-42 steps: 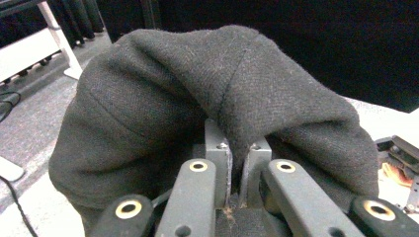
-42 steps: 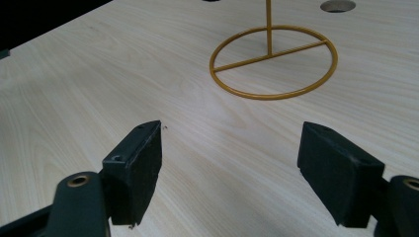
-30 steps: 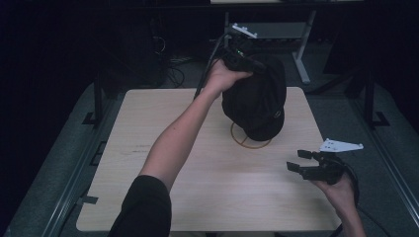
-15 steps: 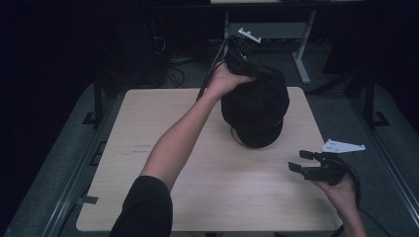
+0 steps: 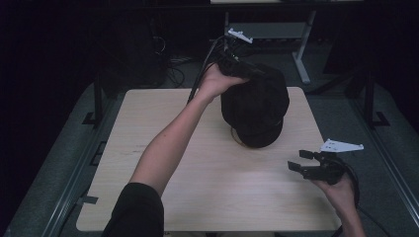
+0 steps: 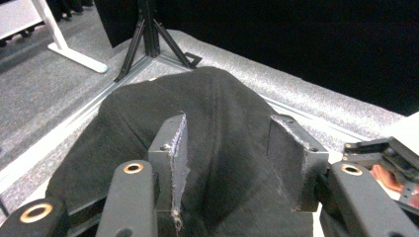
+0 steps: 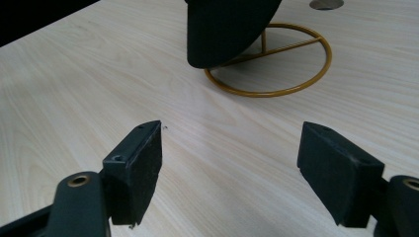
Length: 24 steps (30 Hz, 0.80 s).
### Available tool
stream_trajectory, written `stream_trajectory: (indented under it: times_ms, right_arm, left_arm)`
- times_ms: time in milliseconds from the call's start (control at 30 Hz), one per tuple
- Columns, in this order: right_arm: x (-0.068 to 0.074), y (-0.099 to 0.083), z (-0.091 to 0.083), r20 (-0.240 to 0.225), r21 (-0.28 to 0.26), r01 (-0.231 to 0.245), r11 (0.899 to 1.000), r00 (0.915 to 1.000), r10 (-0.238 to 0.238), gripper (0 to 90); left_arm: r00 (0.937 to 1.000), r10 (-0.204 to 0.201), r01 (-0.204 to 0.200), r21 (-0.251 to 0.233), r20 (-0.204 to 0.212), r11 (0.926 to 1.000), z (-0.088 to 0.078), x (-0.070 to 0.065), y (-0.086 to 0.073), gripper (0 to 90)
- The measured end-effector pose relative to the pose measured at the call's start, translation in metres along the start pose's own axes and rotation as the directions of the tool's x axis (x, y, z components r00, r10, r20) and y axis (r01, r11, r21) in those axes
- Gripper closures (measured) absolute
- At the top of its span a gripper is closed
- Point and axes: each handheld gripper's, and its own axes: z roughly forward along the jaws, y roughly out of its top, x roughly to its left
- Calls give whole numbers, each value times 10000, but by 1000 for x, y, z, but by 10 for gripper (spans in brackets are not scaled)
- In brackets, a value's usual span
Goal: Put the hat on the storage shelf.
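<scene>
Pale table [image 5: 163,148]: at twelve o'clock, left gripper [image 6: 227,148] jaws have just opened off the black cap [image 5: 254,106], leaving it on its stand [image 7: 276,69]; right gripper [image 5: 304,163] waits apart, empty.

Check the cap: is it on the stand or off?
On. The black cap sits over the gold wire stand, whose ring base shows under the brim; left gripper fingers have just opened around the crown.
</scene>
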Motion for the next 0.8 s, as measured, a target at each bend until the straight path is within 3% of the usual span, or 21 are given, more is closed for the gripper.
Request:
stream_trajectory:
  times_ms: [333,600,800]
  right_arm:
    - [1,0,4,147,224,-3,9997,9999,-1,242]
    - [6,2,5,257,-70,-43,10000,9997,44,236]
    - [9,2,8,241,51,36,10000,9997,-37,236]
  left_arm:
    - [9999,-114,113,-141,-85,9998,-18,-1,-15,460]
    - [9997,-82,77,-217,-227,9997,-39,-5,-33,405]
    - [9993,-346,338,-523,-138,9981,-55,-6,-48,397]
